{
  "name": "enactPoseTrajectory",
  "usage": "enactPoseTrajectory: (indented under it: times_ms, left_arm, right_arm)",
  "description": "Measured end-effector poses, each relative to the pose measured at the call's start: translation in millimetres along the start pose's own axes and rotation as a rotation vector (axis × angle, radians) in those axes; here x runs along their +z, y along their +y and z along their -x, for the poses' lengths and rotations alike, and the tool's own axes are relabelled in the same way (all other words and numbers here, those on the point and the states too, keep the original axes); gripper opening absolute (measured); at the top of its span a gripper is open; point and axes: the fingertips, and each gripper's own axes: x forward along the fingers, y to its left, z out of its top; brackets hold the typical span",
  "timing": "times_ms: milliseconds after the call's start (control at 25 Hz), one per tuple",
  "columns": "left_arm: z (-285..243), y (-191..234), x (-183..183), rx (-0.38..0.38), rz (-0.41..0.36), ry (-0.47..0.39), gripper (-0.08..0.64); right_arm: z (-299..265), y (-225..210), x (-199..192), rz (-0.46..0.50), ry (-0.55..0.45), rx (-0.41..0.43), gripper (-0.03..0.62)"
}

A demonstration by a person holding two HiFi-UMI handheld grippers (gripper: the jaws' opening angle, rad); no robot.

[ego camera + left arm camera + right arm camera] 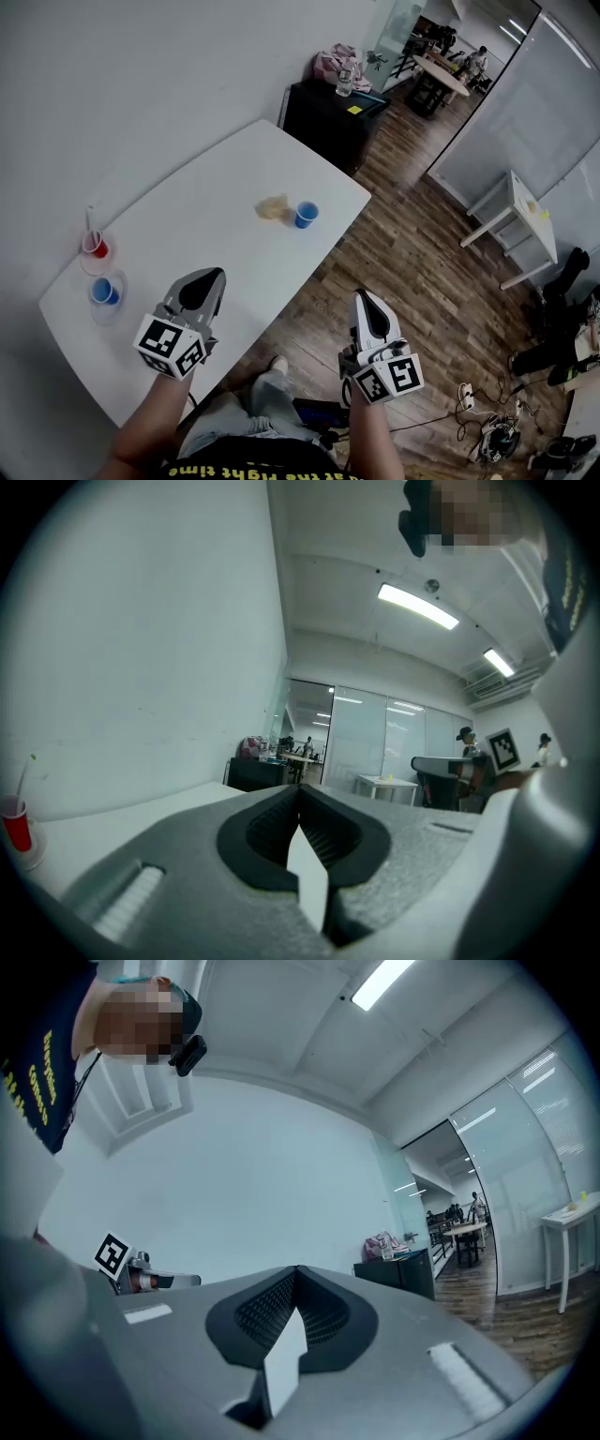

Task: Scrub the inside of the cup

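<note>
- The left hand-held gripper (204, 284) has its jaws closed together with nothing between them; its own view shows the 2 ribbed pads meeting at the tip.
- The right hand-held gripper (367, 307) is likewise closed and empty, pads meeting in its own view.
- In the head view the left hand-held gripper hangs over the near part of the white bench (216, 178); the right one is off the bench's edge, above the wooden floor (422, 281).
- A blue cup (306, 215) stands upright near the bench's far right side, well apart from both hand-held grippers.
- A beige cloth (273, 208) lies just beside that cup, on its left.
- At the bench's left end stand a red cup (95, 247) with a thin stick in it and, nearer the person, a second blue cup (105, 292).
- The red cup also shows at the lower left edge of the left gripper view.
- A black cabinet (333, 112) stands beyond the bench's far end.
</note>
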Motion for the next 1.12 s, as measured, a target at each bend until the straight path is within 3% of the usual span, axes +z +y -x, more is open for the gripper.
enactPoseTrajectory:
  times_ms: [560,1120]
  left_arm:
    - [-107.0,17.5,16.4,0.141,-0.046,-0.009,0.0]
    - [-138.3,12.1,11.5,0.204,-0.066,0.012,0.0]
  right_arm:
    - [-94.0,-96.7,-4.0,0.0,0.023,0.166,0.006]
    - [-108.5,-132.1,-9.3,-0.016,0.031,0.24,0.006]
